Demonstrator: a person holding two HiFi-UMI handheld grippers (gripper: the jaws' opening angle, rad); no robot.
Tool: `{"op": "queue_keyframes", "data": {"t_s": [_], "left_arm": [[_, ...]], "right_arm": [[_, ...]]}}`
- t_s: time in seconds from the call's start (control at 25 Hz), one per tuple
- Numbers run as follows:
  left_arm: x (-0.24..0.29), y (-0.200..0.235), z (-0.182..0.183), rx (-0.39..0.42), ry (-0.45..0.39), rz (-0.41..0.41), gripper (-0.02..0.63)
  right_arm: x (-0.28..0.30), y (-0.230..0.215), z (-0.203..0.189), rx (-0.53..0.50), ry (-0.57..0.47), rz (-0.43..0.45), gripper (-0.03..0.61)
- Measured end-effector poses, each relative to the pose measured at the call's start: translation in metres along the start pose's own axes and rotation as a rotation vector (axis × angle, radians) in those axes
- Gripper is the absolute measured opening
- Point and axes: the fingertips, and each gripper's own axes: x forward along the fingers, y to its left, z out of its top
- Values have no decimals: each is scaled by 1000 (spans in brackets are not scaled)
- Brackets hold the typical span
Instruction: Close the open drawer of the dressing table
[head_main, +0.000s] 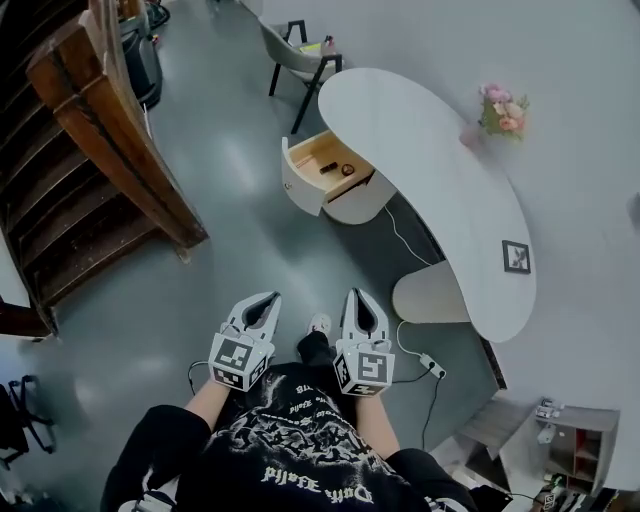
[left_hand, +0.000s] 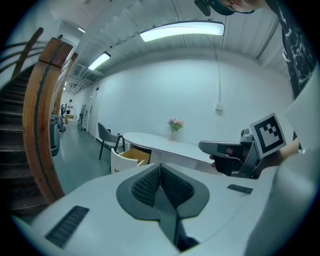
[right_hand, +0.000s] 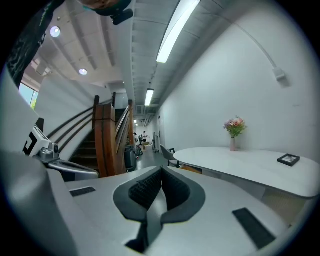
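The white dressing table (head_main: 450, 190) stands at the right, along the wall. Its drawer (head_main: 322, 172) is pulled out toward the floor's middle, with a wooden inside and small dark items in it. My left gripper (head_main: 268, 299) and right gripper (head_main: 358, 296) are held side by side in front of me, well short of the drawer. Both are shut with nothing between the pads. In the left gripper view the shut left gripper (left_hand: 160, 168) points toward the open drawer (left_hand: 128, 157), with the right gripper (left_hand: 225, 150) beside it. In the right gripper view the shut right gripper (right_hand: 161, 172) points past the table (right_hand: 240, 162).
A wooden staircase (head_main: 95, 170) fills the left side. A chair (head_main: 300, 55) stands beyond the table's far end. A vase of flowers (head_main: 500, 112) and a small picture frame (head_main: 516, 256) sit on the tabletop. A cable with a power strip (head_main: 430, 364) lies on the floor by the table's base.
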Motion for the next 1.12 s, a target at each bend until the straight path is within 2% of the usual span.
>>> {"op": "queue_keyframes", "data": {"t_s": [0.16,0.4,0.76,1.12], "left_arm": [[43,4,16,-7,16,13,23],[92,9,25,-20,45,35,23],[159,20,55,-42,-4,109,23],[211,7,57,-53,-2,152,23]], "right_arm": [[39,-28,15,6,0,21,26],[77,-64,17,19,18,46,26],[116,-122,33,7,0,77,26],[147,-172,32,3,19,141,26]]}}
